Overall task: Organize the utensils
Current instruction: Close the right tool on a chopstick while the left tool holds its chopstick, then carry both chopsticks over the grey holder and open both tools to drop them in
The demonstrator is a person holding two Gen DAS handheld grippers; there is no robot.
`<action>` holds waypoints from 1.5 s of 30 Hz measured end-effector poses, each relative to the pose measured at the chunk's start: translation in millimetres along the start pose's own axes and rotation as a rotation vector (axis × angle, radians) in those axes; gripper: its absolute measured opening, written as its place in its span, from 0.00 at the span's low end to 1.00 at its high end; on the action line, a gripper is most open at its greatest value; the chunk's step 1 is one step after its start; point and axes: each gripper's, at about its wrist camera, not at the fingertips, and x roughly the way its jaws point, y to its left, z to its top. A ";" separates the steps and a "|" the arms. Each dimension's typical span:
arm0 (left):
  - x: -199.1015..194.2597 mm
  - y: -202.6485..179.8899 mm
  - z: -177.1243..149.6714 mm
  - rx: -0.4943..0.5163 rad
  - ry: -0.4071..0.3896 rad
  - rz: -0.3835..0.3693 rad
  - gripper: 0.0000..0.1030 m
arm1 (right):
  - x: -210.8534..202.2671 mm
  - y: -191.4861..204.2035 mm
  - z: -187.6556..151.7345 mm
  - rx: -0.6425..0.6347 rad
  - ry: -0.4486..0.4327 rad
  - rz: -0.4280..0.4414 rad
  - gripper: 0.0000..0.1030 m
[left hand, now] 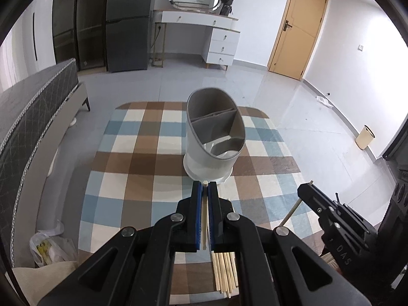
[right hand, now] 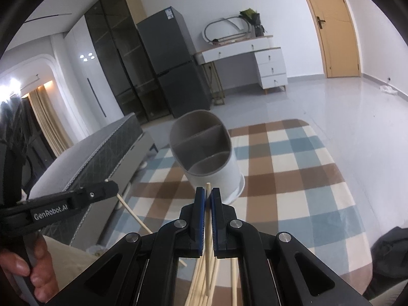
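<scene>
1. Left wrist view: left gripper (left hand: 204,187) pinching one chopstick (left hand: 204,219), above the checked bench (left hand: 127,178).
2. Right wrist view: right gripper (right hand: 208,194) pinching a second chopstick (right hand: 209,229).
3. Divided utensil holder (left hand: 213,132) upright on bench, just ahead.
4. Loose chopsticks (left hand: 225,272) heaped at near edge.

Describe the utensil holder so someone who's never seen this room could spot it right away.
Start at the checked blue, brown and cream tablecloth covering the table. Near its middle stands the utensil holder, a tall oval white tub with a grey lining split by dividers into compartments. It is the only upright container there; the pale wooden chopsticks lie flat near the front edge.
</scene>
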 end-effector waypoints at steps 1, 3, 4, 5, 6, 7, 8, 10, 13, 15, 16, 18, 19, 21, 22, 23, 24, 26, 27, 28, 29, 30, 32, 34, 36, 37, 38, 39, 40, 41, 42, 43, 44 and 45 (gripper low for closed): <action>-1.2 -1.6 1.0 0.003 -0.003 -0.001 0.01 | -2.1 0.7 1.0 -0.002 -0.009 0.001 0.04; -3.7 -4.6 3.6 0.009 -0.006 -0.003 0.01 | -5.9 1.2 3.6 -0.004 -0.026 0.003 0.04; -4.8 -5.9 5.1 0.014 -0.004 -0.003 0.01 | -7.4 1.2 4.7 -0.003 -0.031 0.005 0.04; -5.9 -7.5 6.0 0.017 0.001 -0.004 0.01 | -9.8 1.1 7.8 -0.001 -0.039 0.009 0.04; -7.9 -8.3 9.0 0.015 0.006 -0.012 0.01 | -12.2 0.8 10.8 0.000 -0.048 0.013 0.04; -10.5 -8.4 11.9 0.011 0.003 -0.017 0.00 | -14.3 0.5 14.2 0.001 -0.059 0.015 0.04; -13.1 -9.3 14.7 0.010 0.000 -0.021 0.00 | -16.6 0.6 17.4 0.003 -0.068 0.019 0.04; -19.0 -10.4 25.0 0.008 -0.011 -0.035 0.00 | -19.9 2.1 27.2 -0.008 -0.086 0.028 0.04; -26.1 -13.5 40.6 0.013 -0.036 -0.047 0.00 | -22.3 7.4 45.6 -0.051 -0.111 0.040 0.04; -29.1 -14.4 52.6 0.012 -0.050 -0.057 0.00 | -22.0 10.5 61.7 -0.081 -0.119 0.046 0.04; -29.9 -14.3 57.1 0.012 -0.058 -0.061 0.00 | -22.7 11.3 70.6 -0.089 -0.131 0.052 0.04; -31.8 -13.3 71.3 0.014 -0.079 -0.071 0.00 | -22.3 12.5 85.1 -0.100 -0.145 0.059 0.04; -31.6 -11.9 77.0 0.012 -0.086 -0.076 0.00 | -21.7 13.5 97.0 -0.108 -0.158 0.066 0.04; -30.7 -7.3 91.2 0.000 -0.105 -0.081 0.00 | -20.2 16.4 114.2 -0.128 -0.180 0.073 0.04; -30.0 -4.2 98.2 -0.007 -0.115 -0.085 0.00 | -17.6 19.0 123.8 -0.146 -0.189 0.077 0.04; -28.4 -1.6 104.9 -0.014 -0.123 -0.087 0.00 | -14.9 20.6 131.2 -0.160 -0.197 0.079 0.04; -25.7 1.7 113.1 -0.021 -0.132 -0.086 0.00 | -11.0 22.8 140.5 -0.175 -0.207 0.082 0.04; -19.7 8.3 125.9 -0.038 -0.147 -0.088 0.01 | -1.5 26.9 157.0 -0.201 -0.218 0.089 0.04; -16.1 11.4 133.7 -0.045 -0.154 -0.092 0.00 | 4.6 29.1 164.8 -0.213 -0.222 0.096 0.04; -12.8 13.3 139.7 -0.049 -0.161 -0.092 0.00 | 11.8 31.7 172.0 -0.226 -0.223 0.104 0.04; -9.1 15.7 146.0 -0.053 -0.169 -0.091 0.00 | 17.4 34.0 177.0 -0.240 -0.224 0.109 0.04; -5.4 18.9 151.7 -0.061 -0.176 -0.095 0.00 | 25.0 37.4 183.9 -0.262 -0.227 0.118 0.04; -0.3 23.2 157.8 -0.067 -0.185 -0.099 0.00 | 36.3 44.7 191.9 -0.305 -0.236 0.142 0.04; 7.8 28.2 164.1 -0.068 -0.198 -0.101 0.00 | 47.6 53.4 197.4 -0.357 -0.244 0.144 0.04; 13.9 31.8 165.3 -0.071 -0.204 -0.100 0.00 | 62.2 61.4 200.2 -0.399 -0.248 0.153 0.04; 17.7 34.4 165.3 -0.072 -0.201 -0.099 0.00 | 69.4 64.9 200.2 -0.416 -0.249 0.158 0.04; 21.4 36.2 165.4 -0.073 -0.196 -0.102 0.00 | 75.0 67.8 199.0 -0.431 -0.254 0.159 0.04; 28.6 39.7 164.4 -0.079 -0.190 -0.101 0.00 | 78.3 69.7 196.1 -0.441 -0.263 0.159 0.04; 31.0 41.2 162.8 -0.081 -0.186 -0.098 0.00 | 86.9 72.2 191.9 -0.458 -0.272 0.166 0.04; 30.8 42.2 163.0 -0.083 -0.183 -0.097 0.00 | 91.6 72.9 188.4 -0.467 -0.272 0.166 0.04; 33.9 44.7 161.4 -0.090 -0.182 -0.095 0.00 | 98.9 74.2 183.6 -0.476 -0.273 0.154 0.04; 35.1 46.1 160.3 -0.095 -0.181 -0.096 0.00 | 104.4 73.8 179.1 -0.479 -0.274 0.151 0.04; 37.3 47.9 160.2 -0.098 -0.181 -0.095 0.00 | 109.0 72.6 177.3 -0.476 -0.270 0.157 0.04; 39.5 50.2 158.5 -0.101 -0.184 -0.097 0.00 | 115.4 70.3 174.9 -0.470 -0.258 0.162 0.04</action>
